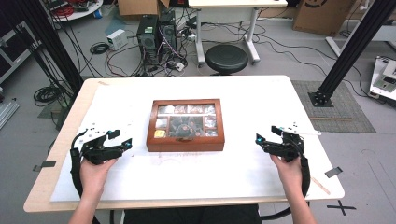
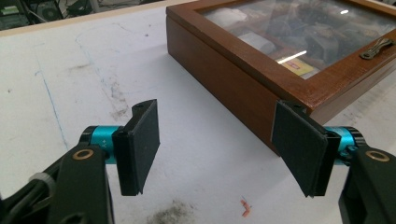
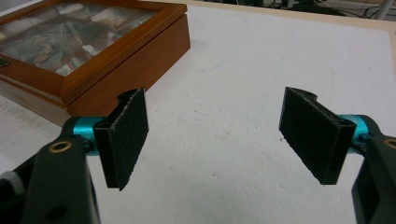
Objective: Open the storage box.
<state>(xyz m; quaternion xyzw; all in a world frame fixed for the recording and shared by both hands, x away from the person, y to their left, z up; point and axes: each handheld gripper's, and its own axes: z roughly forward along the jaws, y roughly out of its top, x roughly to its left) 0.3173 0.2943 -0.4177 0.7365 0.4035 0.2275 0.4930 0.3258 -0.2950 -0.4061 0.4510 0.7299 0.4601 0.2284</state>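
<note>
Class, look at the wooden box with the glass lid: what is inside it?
Through the lid of the wooden box, compartments hold pale packets and one yellow item. Reflections blur the middle, so its contents stay unclear.

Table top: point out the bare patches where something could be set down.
Bare patches on the table: behind the wooden box to the far edge, and the near strip in front of it between the left claw and right claw. The space between each claw and the box is tighter.

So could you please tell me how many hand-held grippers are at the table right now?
2. The left hand-held gripper sits left of the wooden box, the right hand-held gripper to its right; both open, holding nothing.
</note>
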